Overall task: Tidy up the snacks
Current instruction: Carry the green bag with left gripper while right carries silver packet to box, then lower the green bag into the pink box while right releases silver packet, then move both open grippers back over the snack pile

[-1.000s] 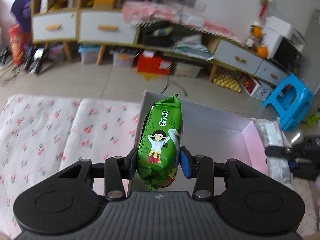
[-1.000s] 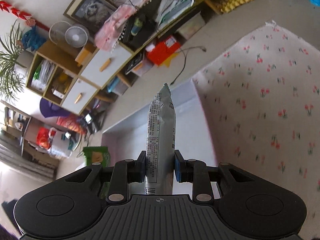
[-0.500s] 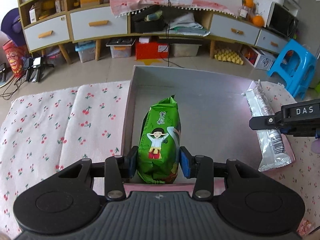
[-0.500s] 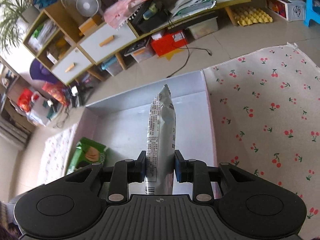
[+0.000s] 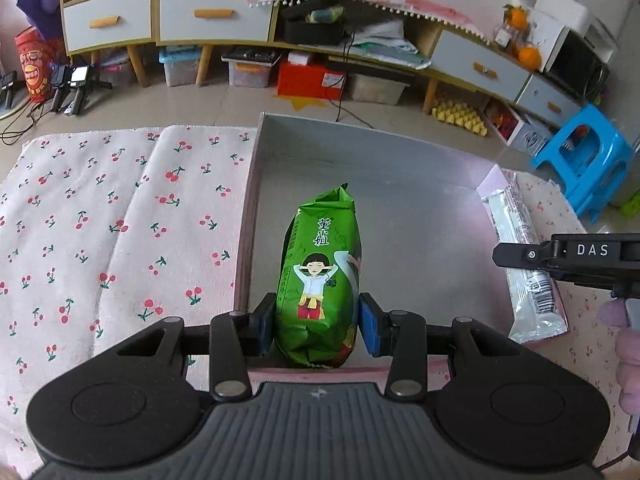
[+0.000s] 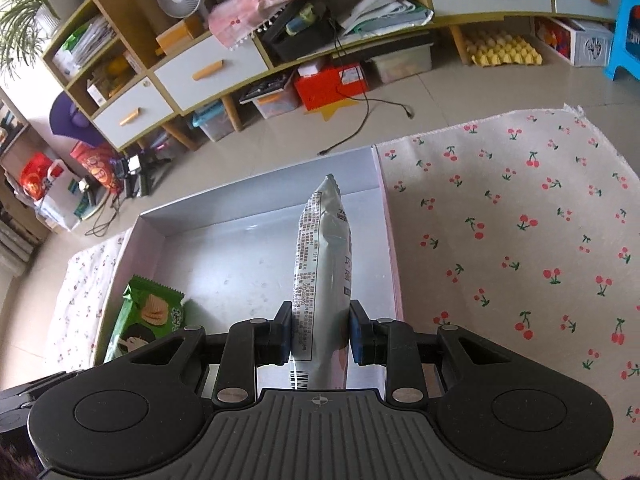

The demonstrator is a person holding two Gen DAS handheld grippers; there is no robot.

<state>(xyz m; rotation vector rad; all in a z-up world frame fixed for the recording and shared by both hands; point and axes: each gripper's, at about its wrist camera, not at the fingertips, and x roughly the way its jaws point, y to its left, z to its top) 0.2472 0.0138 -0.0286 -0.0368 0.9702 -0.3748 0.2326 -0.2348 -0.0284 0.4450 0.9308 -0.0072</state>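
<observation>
My left gripper (image 5: 318,330) is shut on a green snack bag (image 5: 320,280) with a cartoon girl, held low inside the left part of a grey open box (image 5: 400,184). My right gripper (image 6: 319,334) is shut on a white-grey snack bag (image 6: 322,264), held on edge over the box's right side (image 6: 240,256). The green bag also shows in the right wrist view (image 6: 148,316) at the box's left wall. The white bag (image 5: 520,248) and the right gripper (image 5: 560,258) show in the left wrist view at the box's right wall.
The box sits on a cherry-print cloth (image 5: 120,232) that spreads to both sides (image 6: 520,240). Beyond the table edge are the floor, low cabinets with drawers (image 5: 216,12), storage bins and a blue stool (image 5: 588,160).
Both grippers have come down from above with their bags and now sit low in the box. The view has tilted from the room toward the box floor.
</observation>
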